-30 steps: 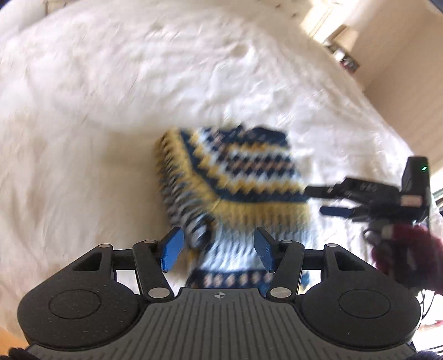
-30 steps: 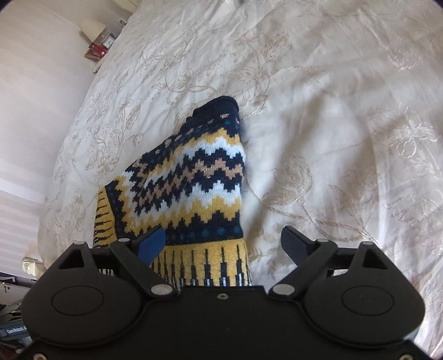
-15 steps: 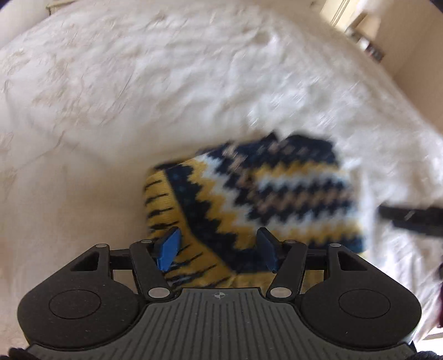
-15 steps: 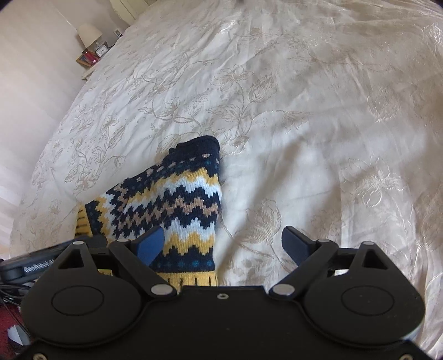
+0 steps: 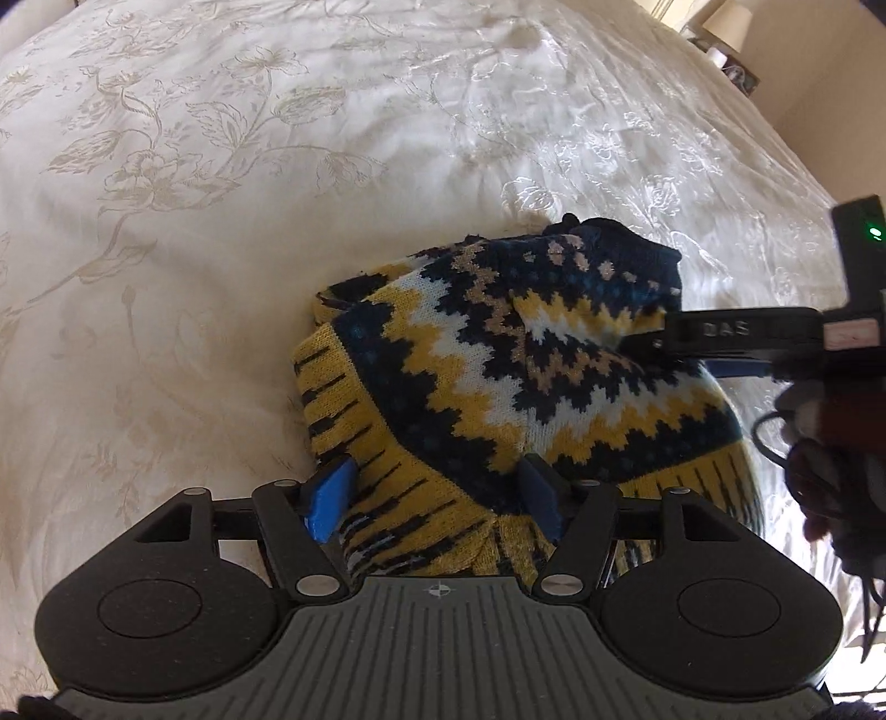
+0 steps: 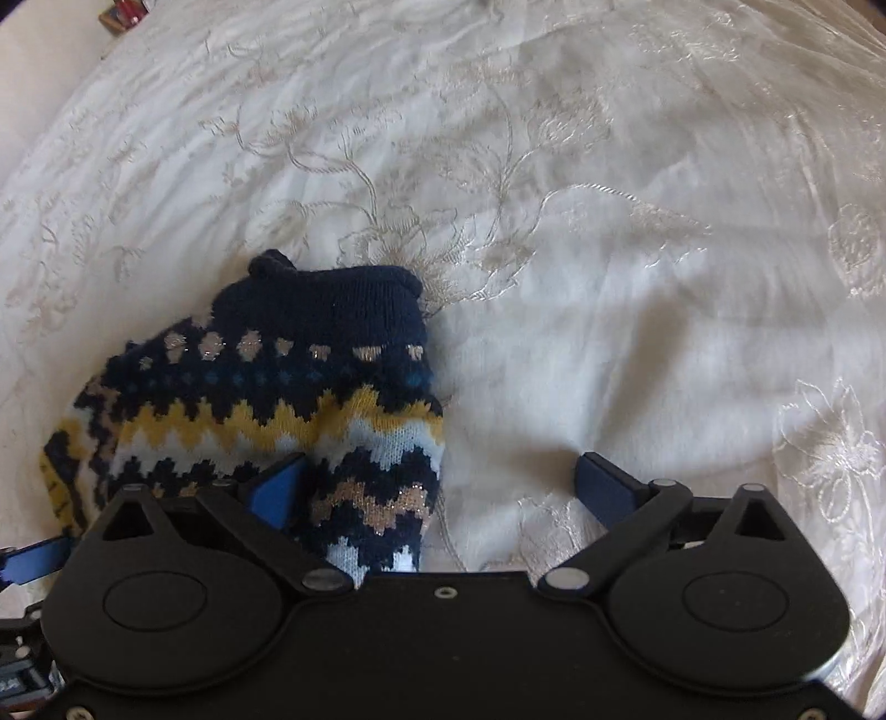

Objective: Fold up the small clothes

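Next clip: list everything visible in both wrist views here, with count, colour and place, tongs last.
Knitted zigzag-patterned garment: one, navy, yellow and white, bunched on the bed.
Embroidered floral bedspread: one, cream-white, beneath everything.
Lampshade: one, cream, far corner beside the bed.
Small items on bedside surface: red and dark, far edge, too small to identify.
Left tongs: blue pads, opening, garment between them.
Right tongs: blue pads, opening, garment's edge between them.
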### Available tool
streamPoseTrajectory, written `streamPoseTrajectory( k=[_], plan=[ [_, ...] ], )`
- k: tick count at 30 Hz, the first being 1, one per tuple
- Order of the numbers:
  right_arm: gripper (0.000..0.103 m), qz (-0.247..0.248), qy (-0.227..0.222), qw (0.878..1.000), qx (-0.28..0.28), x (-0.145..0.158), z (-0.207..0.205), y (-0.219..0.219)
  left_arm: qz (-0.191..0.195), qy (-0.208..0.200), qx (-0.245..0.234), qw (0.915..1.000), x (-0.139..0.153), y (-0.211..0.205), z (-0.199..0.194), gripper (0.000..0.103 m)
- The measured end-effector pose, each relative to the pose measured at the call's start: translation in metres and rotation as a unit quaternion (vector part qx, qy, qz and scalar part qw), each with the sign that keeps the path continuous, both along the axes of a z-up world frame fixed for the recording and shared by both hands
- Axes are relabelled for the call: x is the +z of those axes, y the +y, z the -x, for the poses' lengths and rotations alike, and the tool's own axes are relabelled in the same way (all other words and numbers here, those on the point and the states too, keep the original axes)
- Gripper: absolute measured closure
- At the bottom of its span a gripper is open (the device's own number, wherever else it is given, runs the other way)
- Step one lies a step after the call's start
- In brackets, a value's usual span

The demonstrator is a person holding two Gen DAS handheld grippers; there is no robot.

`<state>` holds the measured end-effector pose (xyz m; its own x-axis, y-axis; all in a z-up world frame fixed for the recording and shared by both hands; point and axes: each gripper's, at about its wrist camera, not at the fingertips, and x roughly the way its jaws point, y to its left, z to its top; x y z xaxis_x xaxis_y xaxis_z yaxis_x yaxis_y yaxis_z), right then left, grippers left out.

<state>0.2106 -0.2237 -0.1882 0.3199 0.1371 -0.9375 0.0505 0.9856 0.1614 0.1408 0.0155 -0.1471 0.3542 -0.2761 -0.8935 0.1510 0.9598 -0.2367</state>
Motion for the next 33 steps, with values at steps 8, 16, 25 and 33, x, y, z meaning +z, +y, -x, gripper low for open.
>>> streamPoseTrajectory(
  k=[8,16,25,33],
  plan=[
    [0.001,0.005,-0.049,0.999,-0.007,0.029,0.022,-0.003,0.001,0.01,-0.013,0.9999,0.0,-0.001,-0.002,0.033],
    [0.001,0.035,-0.07,0.997,-0.02,0.048,0.098,0.002,0.001,-0.001,-0.048,0.9988,-0.003,-0.001,0.002,0.028],
    [0.001,0.076,-0.052,0.996,-0.005,0.012,0.087,0.025,-0.005,-0.016,-0.072,0.9972,-0.007,-0.008,0.005,0.014],
    [0.001,0.049,-0.094,0.994,-0.006,0.034,0.107,0.01,-0.025,-0.032,-0.062,0.9972,0.008,-0.015,0.021,0.003]
  ],
)
